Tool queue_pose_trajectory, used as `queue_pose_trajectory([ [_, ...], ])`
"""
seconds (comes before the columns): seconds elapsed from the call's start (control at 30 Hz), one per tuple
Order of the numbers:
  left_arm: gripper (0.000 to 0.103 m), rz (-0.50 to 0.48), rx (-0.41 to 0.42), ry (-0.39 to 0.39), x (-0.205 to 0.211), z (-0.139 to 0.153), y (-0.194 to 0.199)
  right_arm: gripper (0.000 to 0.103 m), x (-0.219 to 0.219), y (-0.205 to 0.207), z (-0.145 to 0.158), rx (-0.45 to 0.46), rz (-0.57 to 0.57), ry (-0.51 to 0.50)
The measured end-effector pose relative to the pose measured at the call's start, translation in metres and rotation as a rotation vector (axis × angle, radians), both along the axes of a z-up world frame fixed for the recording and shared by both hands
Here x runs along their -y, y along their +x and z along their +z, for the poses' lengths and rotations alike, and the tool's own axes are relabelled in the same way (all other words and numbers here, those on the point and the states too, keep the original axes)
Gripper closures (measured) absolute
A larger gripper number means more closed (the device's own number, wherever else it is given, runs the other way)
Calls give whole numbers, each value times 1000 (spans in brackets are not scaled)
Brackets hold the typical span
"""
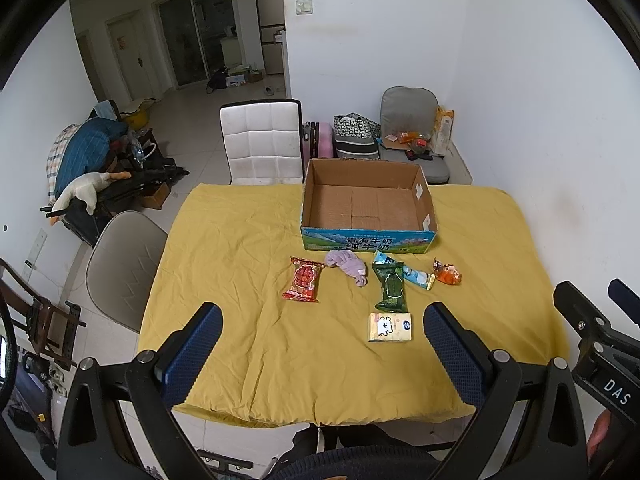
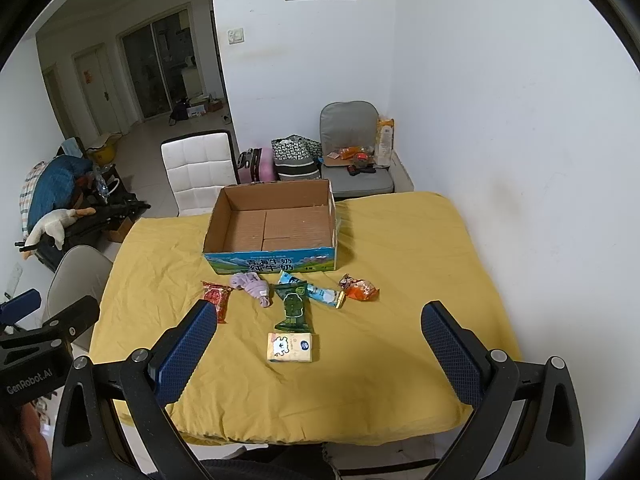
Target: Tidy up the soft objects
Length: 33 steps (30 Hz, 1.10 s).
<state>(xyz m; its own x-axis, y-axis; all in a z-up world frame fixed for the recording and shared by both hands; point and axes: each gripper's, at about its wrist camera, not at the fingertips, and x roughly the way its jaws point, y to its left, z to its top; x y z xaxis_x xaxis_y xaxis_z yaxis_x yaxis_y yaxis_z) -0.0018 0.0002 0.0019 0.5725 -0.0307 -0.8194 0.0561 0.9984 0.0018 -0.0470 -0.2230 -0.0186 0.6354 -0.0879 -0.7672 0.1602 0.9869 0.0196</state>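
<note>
An empty cardboard box (image 1: 366, 204) (image 2: 276, 222) stands at the far side of a yellow-covered table (image 1: 248, 264) (image 2: 400, 264). In front of it lie a red snack pack (image 1: 303, 279) (image 2: 216, 298), a lilac cloth (image 1: 347, 266) (image 2: 253, 286), a dark green pack (image 1: 390, 286) (image 2: 294, 307), a light blue pack (image 1: 412, 274) (image 2: 320, 291), an orange pack (image 1: 447, 273) (image 2: 359, 288) and a yellow tissue pack (image 1: 390, 327) (image 2: 293, 347). My left gripper (image 1: 322, 344) is open and empty above the table's near edge. My right gripper (image 2: 318, 344) is open and empty, also near that edge.
A white chair (image 1: 262, 142) (image 2: 200, 170) stands behind the table and a beige chair (image 1: 120, 264) (image 2: 74, 280) at its left. A grey seat with clutter (image 1: 412, 136) (image 2: 354, 148) is by the back wall. The right gripper's body (image 1: 600, 336) shows in the left wrist view.
</note>
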Motion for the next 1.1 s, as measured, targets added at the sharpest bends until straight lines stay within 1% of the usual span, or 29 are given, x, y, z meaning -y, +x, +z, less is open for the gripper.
queue_pose_trajectory([
  [0.17,0,-3,11,4,1,2,-5,0,0,-2,1,7,-3,-3],
  [1.1,0,-19,3,0,1,4,-5,0,-3,-7,0,21,-8,-4],
])
